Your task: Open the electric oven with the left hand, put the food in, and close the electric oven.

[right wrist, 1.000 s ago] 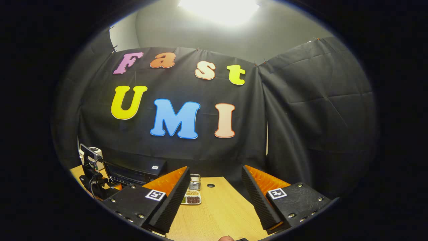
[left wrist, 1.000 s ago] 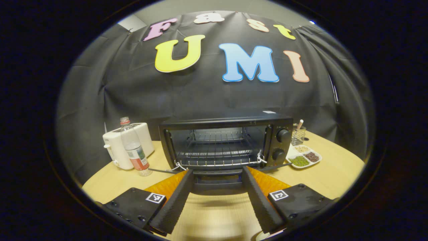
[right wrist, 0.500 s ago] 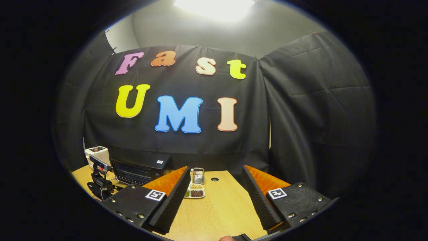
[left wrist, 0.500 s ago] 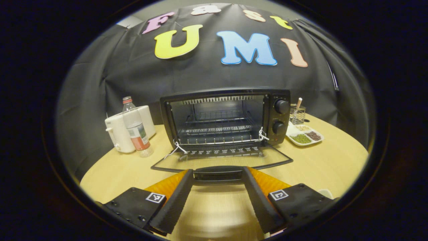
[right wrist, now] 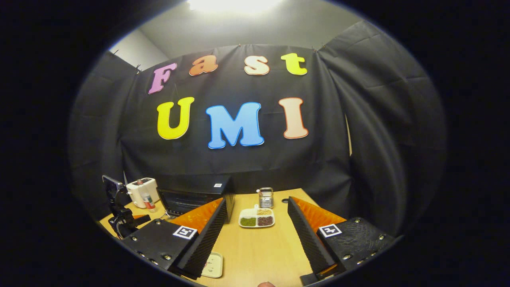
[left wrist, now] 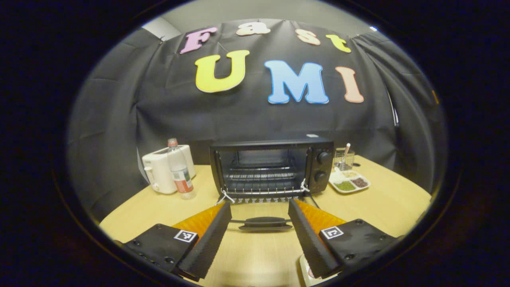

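The black electric oven stands mid-table with its door dropped open and flat, the wire rack bare inside. The door handle lies between and a little beyond my left gripper, which is open and touches nothing. A white dish peeks out under its right finger at the near table edge. In the right gripper view the oven sits far left, the same white dish lies by the left finger, and my right gripper is open and empty above the table.
A white toaster and a plastic bottle stand left of the oven. Right of it are a divided dish of beans and a wire holder. The left gripper's body shows at the far left of the right gripper view.
The oven door went from half open to flat down. My left gripper let go of the handle and backed away. The right gripper swung so the divided dish now lies between its fingers.
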`<state>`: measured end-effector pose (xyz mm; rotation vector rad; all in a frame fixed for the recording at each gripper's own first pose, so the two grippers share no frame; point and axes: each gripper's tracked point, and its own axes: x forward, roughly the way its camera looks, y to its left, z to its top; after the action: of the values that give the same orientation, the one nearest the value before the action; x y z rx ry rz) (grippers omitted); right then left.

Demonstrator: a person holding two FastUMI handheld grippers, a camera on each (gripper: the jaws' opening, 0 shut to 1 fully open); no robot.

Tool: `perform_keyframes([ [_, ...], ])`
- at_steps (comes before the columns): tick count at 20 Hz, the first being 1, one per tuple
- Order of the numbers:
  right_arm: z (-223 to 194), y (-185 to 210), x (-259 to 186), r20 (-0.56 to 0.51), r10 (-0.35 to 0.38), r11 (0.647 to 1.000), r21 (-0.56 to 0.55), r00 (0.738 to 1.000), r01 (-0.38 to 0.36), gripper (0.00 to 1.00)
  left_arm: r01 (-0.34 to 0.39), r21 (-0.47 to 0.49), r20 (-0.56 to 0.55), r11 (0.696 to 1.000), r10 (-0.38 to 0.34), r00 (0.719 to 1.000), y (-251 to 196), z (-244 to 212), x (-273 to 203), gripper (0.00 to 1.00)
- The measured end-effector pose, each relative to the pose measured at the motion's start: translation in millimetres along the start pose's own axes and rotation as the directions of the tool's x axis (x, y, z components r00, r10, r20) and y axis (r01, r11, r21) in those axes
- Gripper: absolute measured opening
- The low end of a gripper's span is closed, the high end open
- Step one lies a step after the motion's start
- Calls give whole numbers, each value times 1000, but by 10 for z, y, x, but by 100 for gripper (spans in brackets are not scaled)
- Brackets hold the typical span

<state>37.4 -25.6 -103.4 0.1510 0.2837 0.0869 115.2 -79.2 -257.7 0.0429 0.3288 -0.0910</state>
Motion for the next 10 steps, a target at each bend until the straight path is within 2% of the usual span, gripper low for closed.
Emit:
perform_keyframes([
  [1, -77, 49, 56, -27, 31, 999, 37, 999, -30, 96, -4, -4, 24, 1000, 5, 1000, 43, 134, -100, 100],
  [5, -408, 276, 249, -150, 150, 984, 117, 977, -133, 96, -53, -21, 115, 998, 55, 992, 297, 651, -465, 100],
  [6, -494, 356, 280, -190, 190, 977, 137, 963, -165, 96, -64, -24, 127, 998, 66, 990, 362, 759, -554, 97],
  [8, -664, 493, 301, -263, 270, 958, 175, 926, -230, 96, -97, -33, 159, 995, 101, 982, 526, 939, -755, 100],
  [9, -773, 554, 310, -301, 306, 947, 192, 903, -257, 96, -116, -38, 173, 992, 121, 977, 607, 1002, -836, 97],
  [10, -878, 615, 335, -337, 340, 936, 214, 878, -281, 96, -135, -44, 183, 990, 141, 973, 683, 1060, -926, 100],
])
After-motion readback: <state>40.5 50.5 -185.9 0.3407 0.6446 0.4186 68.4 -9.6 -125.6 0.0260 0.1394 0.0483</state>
